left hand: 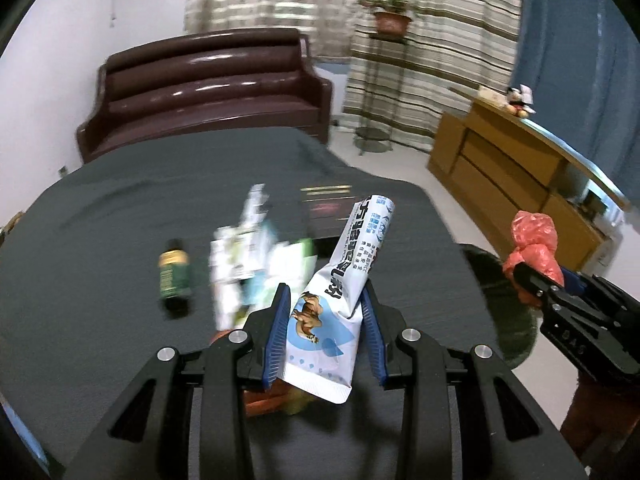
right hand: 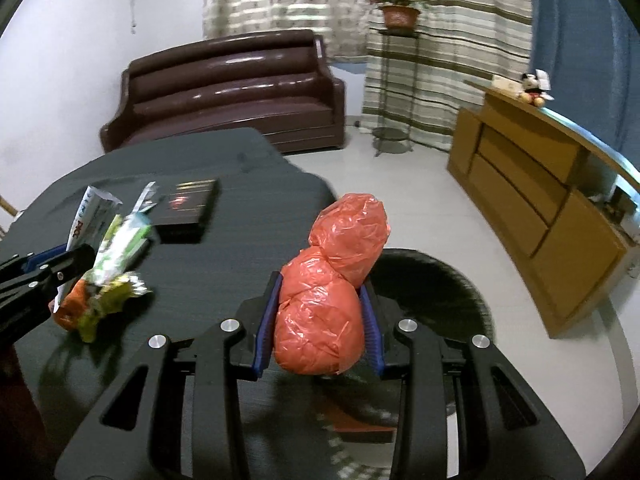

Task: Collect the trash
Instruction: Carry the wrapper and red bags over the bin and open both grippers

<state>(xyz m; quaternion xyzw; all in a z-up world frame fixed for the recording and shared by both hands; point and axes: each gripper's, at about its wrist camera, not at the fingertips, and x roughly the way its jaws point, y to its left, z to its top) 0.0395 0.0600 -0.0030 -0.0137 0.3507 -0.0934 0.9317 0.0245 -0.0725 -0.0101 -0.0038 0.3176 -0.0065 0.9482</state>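
Observation:
My left gripper (left hand: 325, 298) is shut on a white and blue milk-powder packet (left hand: 340, 280), held above the dark table (left hand: 100, 200). More wrappers (left hand: 248, 256) and a small green bottle (left hand: 173, 274) lie on the table beyond it. My right gripper (right hand: 322, 294) is shut on a knotted red plastic bag (right hand: 328, 296), held over a dark round trash bin (right hand: 432, 300) beside the table. The right gripper with the red bag also shows in the left wrist view (left hand: 534, 248). The left gripper (right hand: 44, 276) shows at the left of the right wrist view, next to crumpled wrappers (right hand: 104, 284).
A black flat box (right hand: 188, 208) lies on the table. A brown sofa (left hand: 208, 88) stands behind the table. A wooden cabinet (right hand: 540, 200) stands at the right, a plant stand (right hand: 396, 80) by the curtains. The floor is pale tile.

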